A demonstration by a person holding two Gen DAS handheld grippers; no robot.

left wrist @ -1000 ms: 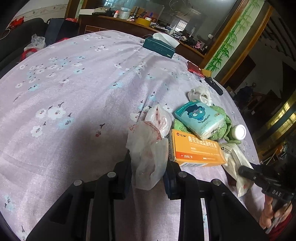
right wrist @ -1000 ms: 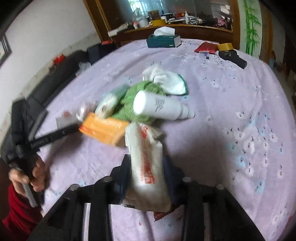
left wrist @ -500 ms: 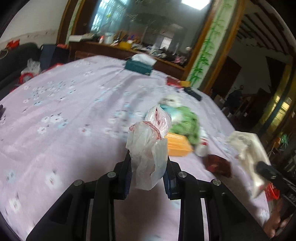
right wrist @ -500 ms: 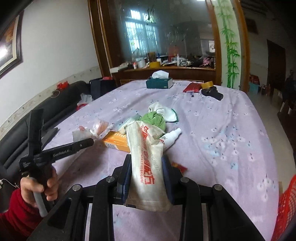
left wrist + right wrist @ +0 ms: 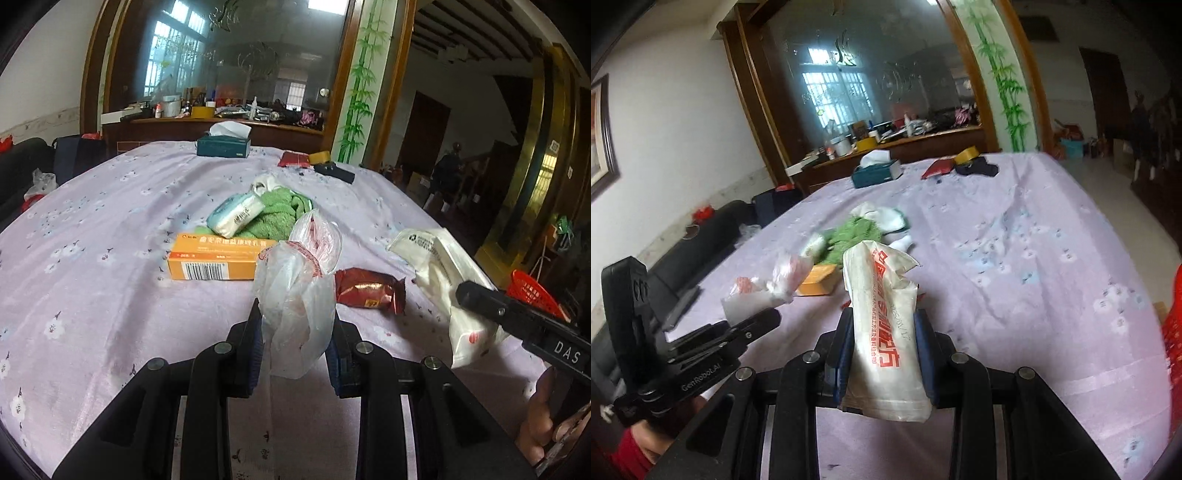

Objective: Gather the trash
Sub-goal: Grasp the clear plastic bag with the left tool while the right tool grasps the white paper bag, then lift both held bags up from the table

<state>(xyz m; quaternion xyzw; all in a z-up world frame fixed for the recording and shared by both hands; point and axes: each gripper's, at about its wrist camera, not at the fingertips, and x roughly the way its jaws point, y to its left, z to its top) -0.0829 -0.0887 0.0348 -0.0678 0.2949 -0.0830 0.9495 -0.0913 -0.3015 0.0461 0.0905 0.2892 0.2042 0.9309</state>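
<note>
Tissue box (image 5: 223,146) holds white tissue (image 5: 229,129).

Home living room, floral-clothed table (image 5: 110,229), black sofa (image 5: 701,236), cluttered wooden sideboard (image 5: 221,127)

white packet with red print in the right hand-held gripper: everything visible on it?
The white packet is a soft, crumpled pouch, paper or plastic by its look, with large red characters and small grey print. It stands roughly upright, clamped at mid-body by the right hand-held gripper, lifted above the purple tablecloth. Its top is creased and its bottom hangs below the fingers. Only the pads touch it.
</note>
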